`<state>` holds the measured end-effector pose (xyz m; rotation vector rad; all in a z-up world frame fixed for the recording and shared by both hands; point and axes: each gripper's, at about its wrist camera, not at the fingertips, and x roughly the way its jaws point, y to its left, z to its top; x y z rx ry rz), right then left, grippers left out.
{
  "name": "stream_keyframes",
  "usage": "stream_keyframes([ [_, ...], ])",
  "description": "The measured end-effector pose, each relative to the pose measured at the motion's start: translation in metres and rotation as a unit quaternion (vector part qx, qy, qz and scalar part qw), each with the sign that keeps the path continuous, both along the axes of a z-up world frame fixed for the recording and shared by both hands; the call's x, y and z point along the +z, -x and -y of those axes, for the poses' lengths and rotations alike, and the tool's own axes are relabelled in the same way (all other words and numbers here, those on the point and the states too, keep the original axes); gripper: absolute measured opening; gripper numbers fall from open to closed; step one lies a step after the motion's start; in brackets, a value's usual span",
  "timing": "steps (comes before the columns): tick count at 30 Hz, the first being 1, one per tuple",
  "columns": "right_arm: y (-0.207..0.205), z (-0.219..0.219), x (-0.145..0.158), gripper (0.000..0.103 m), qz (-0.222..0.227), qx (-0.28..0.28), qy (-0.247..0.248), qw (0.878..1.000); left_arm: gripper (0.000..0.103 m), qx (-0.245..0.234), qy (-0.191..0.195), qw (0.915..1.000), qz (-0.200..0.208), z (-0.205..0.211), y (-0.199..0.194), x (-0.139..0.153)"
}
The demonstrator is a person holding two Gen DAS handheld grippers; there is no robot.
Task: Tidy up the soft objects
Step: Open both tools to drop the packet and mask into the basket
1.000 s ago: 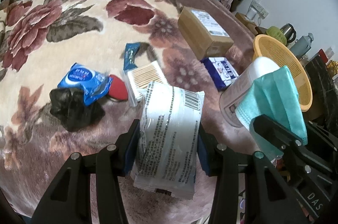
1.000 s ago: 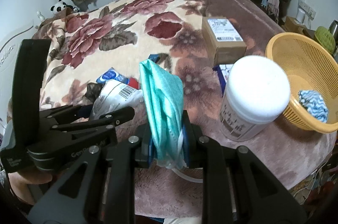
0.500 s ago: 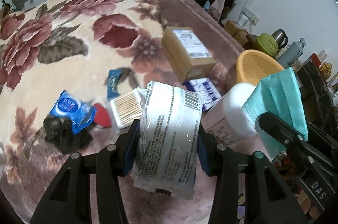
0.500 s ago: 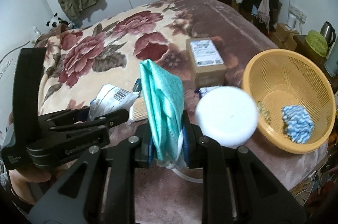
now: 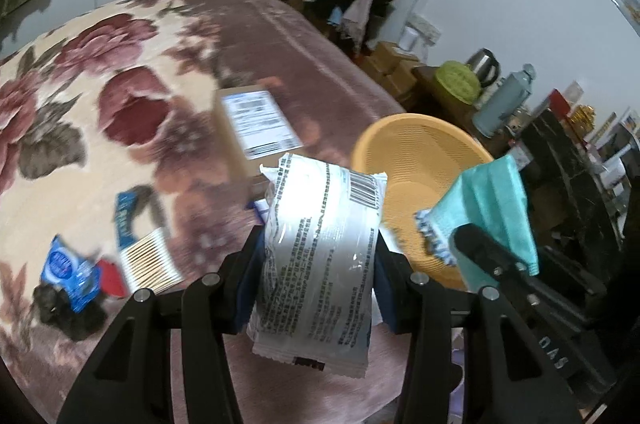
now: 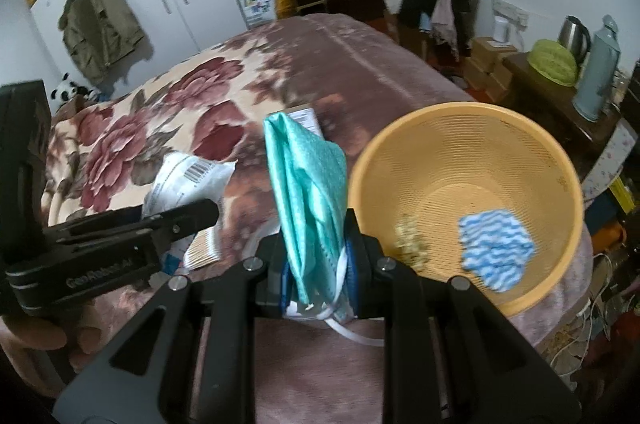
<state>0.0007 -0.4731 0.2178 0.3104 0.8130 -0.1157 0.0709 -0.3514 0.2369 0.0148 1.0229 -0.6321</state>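
**Over the bed corner, both grippers loaded beside the basket**

Above the near corner of the bed (image 5: 288,35), the left gripper (image 5: 320,280) is clamped on a white plastic packet (image 5: 324,256). The packet stands upright between the blue pads; its top edge with the barcode rises above the fingers, and its crimped bottom edge hangs below them.

The right gripper (image 6: 318,276) is closed tight on a folded teal face mask (image 6: 308,183). The mask stands upright, with a white ear loop trailing below the pads. In the left wrist view the mask (image 5: 492,207) overlaps the basket's near right rim.

An orange mesh basket (image 6: 560,175) sits at the bed's near right corner, just right of both grippers. Its mouth is wide open and unobstructed. On its floor lie a blue-and-white striped cloth (image 6: 496,248) and a small pale clump (image 6: 412,240), apart from each other. The rest of the floor is bare mesh.

Bed edge: the blanket drops off just beyond the basket, with a dark side table (image 6: 552,91) and cables on the floor past it.

Left on the blanket: a cardboard box (image 5: 256,123) behind the packet, a pack of cotton swabs (image 5: 148,260), a blue sachet (image 5: 124,220), a blue wipes pack (image 5: 68,272), a red item (image 5: 112,276) and a black clump (image 5: 72,312). These are blurred. The far floral half of the blanket is open.
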Motion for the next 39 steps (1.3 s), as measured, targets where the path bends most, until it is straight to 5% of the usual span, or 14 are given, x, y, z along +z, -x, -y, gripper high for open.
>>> stream_keyframes([
  [14, 0.019, 0.081, -0.015, 0.023, -0.018, -0.08, -0.013, 0.997, 0.052, -0.07, 0.0, 0.9974, -0.018, 0.117, 0.005, -0.015],
  [19, 0.022, 0.101, -0.027, 0.025, -0.035, -0.103, -0.03, 0.994, 0.093, -0.083, 0.019, 0.9956, -0.039, 0.132, 0.006, -0.025],
  [21, 0.023, 0.108, -0.033, 0.032, -0.044, -0.11, -0.042, 0.992, 0.098, -0.085, 0.018, 0.9954, -0.04, 0.132, 0.007, -0.025],
  [23, 0.023, 0.111, -0.036, 0.056, -0.047, -0.115, -0.05, 0.991, 0.098, -0.082, 0.01, 0.9961, -0.031, 0.13, 0.008, -0.024],
  [28, 0.025, 0.11, -0.038, 0.092, -0.043, -0.12, -0.058, 0.99, 0.102, -0.061, -0.013, 0.998, 0.003, 0.115, 0.011, -0.02],
  [39, 0.025, 0.096, -0.039, 0.103, -0.064, -0.126, -0.032, 0.99, 0.102, -0.025, -0.035, 0.999, 0.009, 0.074, 0.003, -0.019],
])
